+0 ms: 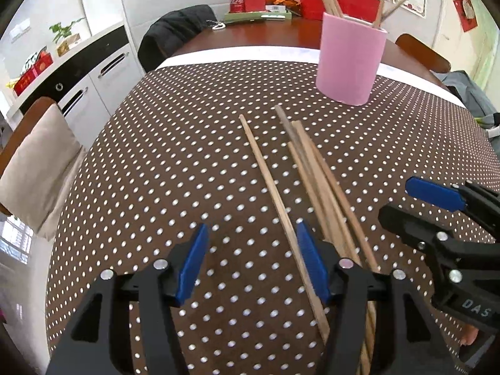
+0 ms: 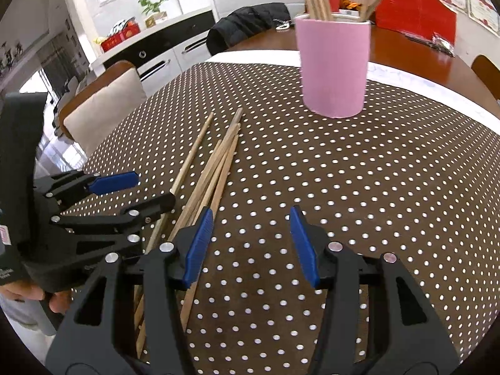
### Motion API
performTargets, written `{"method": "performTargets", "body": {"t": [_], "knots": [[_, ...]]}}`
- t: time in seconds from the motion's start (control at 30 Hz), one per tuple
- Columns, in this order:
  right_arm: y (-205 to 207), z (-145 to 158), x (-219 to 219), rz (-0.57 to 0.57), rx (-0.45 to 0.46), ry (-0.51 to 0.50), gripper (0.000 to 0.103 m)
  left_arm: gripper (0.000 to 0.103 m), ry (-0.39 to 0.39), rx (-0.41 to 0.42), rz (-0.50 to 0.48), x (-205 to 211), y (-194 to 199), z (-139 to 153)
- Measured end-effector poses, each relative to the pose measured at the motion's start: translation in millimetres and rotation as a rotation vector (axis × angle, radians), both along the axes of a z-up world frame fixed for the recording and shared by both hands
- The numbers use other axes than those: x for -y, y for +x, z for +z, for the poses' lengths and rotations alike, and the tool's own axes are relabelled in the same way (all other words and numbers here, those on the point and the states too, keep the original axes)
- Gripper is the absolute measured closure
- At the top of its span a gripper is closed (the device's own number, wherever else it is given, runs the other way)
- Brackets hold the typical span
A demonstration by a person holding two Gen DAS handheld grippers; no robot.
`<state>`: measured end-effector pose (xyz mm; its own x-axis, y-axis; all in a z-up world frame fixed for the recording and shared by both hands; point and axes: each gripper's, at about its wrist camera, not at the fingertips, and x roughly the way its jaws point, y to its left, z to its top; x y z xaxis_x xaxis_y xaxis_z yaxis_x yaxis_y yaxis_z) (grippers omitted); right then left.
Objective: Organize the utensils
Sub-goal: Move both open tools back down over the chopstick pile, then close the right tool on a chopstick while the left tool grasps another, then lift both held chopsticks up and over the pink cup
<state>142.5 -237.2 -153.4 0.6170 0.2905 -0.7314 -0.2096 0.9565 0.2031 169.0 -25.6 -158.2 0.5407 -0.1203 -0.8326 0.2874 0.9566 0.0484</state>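
Several wooden chopsticks (image 1: 315, 184) lie in a loose bundle on the brown polka-dot tablecloth (image 1: 175, 162), also in the right wrist view (image 2: 215, 168). A pink cup (image 1: 350, 62) with several chopsticks standing in it sits beyond them, also in the right wrist view (image 2: 334, 65). My left gripper (image 1: 250, 262) is open, low over the cloth, with one separate chopstick (image 1: 275, 206) running beside its right finger. My right gripper (image 2: 250, 243) is open and empty, just right of the bundle. Each gripper shows in the other's view, the right one (image 1: 415, 200) and the left one (image 2: 140, 190).
A chair with a beige cushion (image 1: 34, 165) stands at the table's left edge. A dark jacket (image 1: 175, 34) hangs on a far chair. Red boxes, a can and a green tray (image 1: 259, 15) sit at the table's far end. White cabinets (image 1: 93, 78) line the left wall.
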Motion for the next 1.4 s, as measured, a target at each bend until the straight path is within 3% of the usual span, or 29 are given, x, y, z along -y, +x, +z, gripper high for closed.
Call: {"method": "performTargets", "body": {"t": [0.23, 0.47, 0.6, 0.63, 0.73, 0.87, 0.97, 1.13, 1.27, 1.4], "knots": [[6.6, -6.0, -22.6, 0.036, -0.025, -0.074, 0.052, 0.044, -0.009, -0.017, 0.006, -18.9, -7.4, 0.7], [28.1, -6.1, -43.3, 0.059, -0.107, -0.229, 0.053, 0.044, 0.005, -0.109, 0.018, -11.5, 15.9, -1.3], [48.4, -0.9, -42.3, 0.096, -0.208, -0.219, 0.073, 0.045, 0.0, -0.164, 0.018, -8.3, 29.9, 1.5], [52.4, -0.2, -42.6, 0.101, -0.228, -0.222, 0.075, 0.047, 0.009, -0.169, 0.013, -6.5, 32.4, 1.8], [65.2, 1.1, -43.4, 0.113, -0.287, -0.221, 0.087, 0.066, 0.01, -0.195, -0.006, -1.5, 37.9, 5.9], [79.3, 1.8, -44.3, 0.123, -0.333, -0.208, 0.094, 0.091, 0.009, -0.22, -0.016, 6.3, 44.5, 7.4], [84.1, 3.2, -43.7, 0.122, -0.336, -0.192, 0.098, 0.095, -0.015, -0.227, -0.01, 5.6, 48.2, 7.0], [78.7, 0.7, -30.3, 0.107, -0.305, -0.126, 0.098, 0.097, -0.067, -0.181, -0.012, 2.4, 41.4, 11.5], [71.8, 11.2, -13.3, 0.089, -0.238, -0.056, 0.098, 0.097, -0.124, -0.084, -0.014, 0.7, 29.2, 31.0], [58.8, 36.5, 0.6, 0.076, -0.113, 0.008, 0.098, 0.097, -0.188, 0.057, -0.035, 6.1, 17.1, 65.2]]}}
